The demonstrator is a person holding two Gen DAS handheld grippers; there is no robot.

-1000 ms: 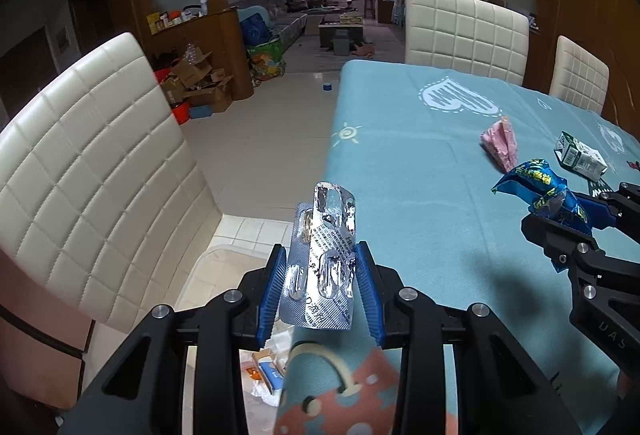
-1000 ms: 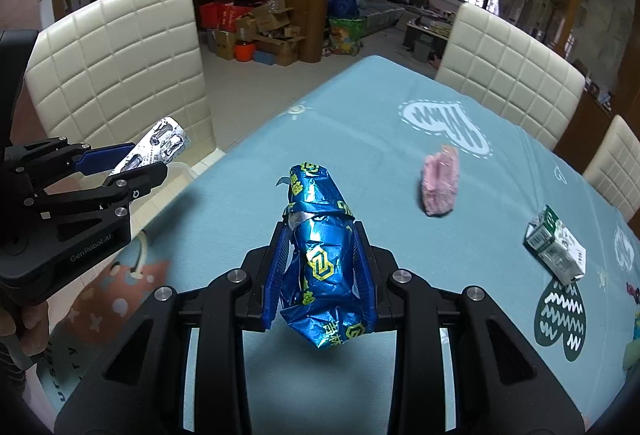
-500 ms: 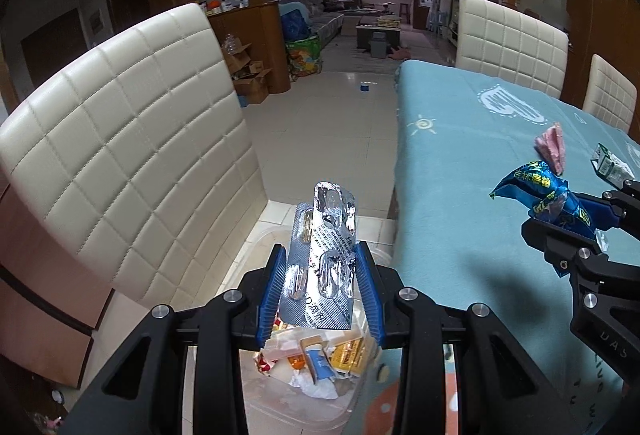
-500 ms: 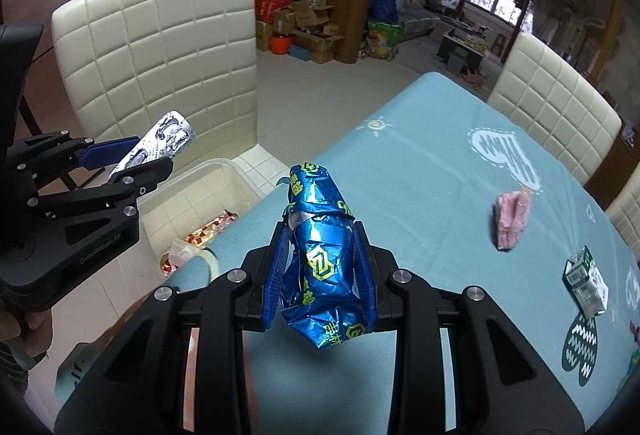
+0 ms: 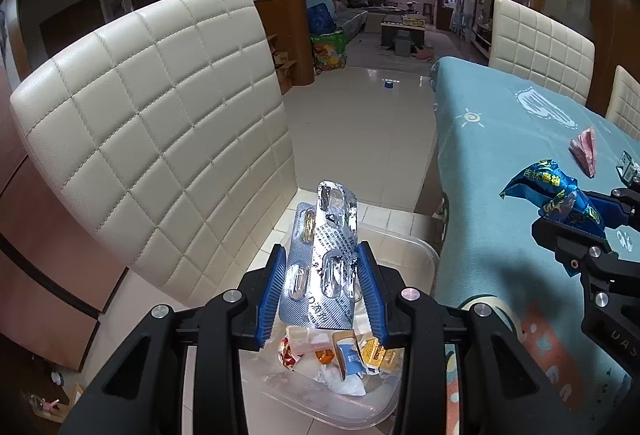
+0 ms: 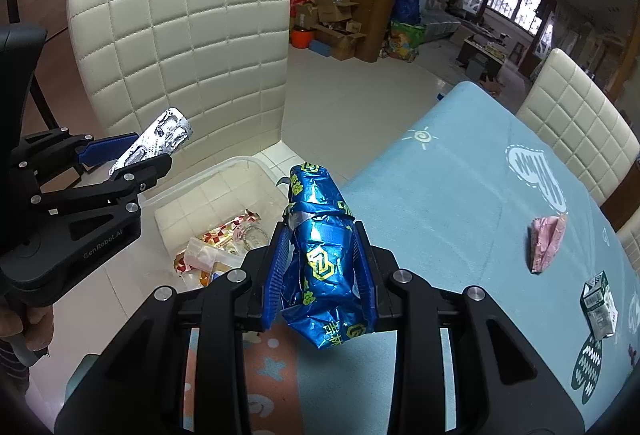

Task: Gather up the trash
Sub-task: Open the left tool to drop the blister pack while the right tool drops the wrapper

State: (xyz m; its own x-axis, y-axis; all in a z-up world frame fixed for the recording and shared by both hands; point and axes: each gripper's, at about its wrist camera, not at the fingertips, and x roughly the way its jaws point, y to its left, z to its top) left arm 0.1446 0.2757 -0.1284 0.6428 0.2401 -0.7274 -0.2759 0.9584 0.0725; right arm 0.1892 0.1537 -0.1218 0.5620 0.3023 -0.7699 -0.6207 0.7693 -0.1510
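My left gripper (image 5: 320, 275) is shut on silver pill blister packs (image 5: 322, 255) and holds them above a clear plastic bin (image 5: 416, 251) on the floor that holds several wrappers. It also shows in the right wrist view (image 6: 140, 155). My right gripper (image 6: 320, 263) is shut on a crumpled blue snack wrapper (image 6: 322, 255), above the table's near edge beside the bin (image 6: 216, 175). A pink crumpled paper (image 6: 546, 241) and a small green-white carton (image 6: 598, 305) lie on the teal tablecloth (image 6: 440, 195).
A white quilted chair (image 5: 152, 139) stands just left of the bin. Two more white chairs (image 6: 580, 127) line the table's far side. Tiled floor (image 5: 360, 131) lies beyond the bin, with boxes and furniture far back.
Both grippers have moved left off the table toward the bin, each holding its trash. The left gripper is now over the bin, and the bin's contents have come into view.
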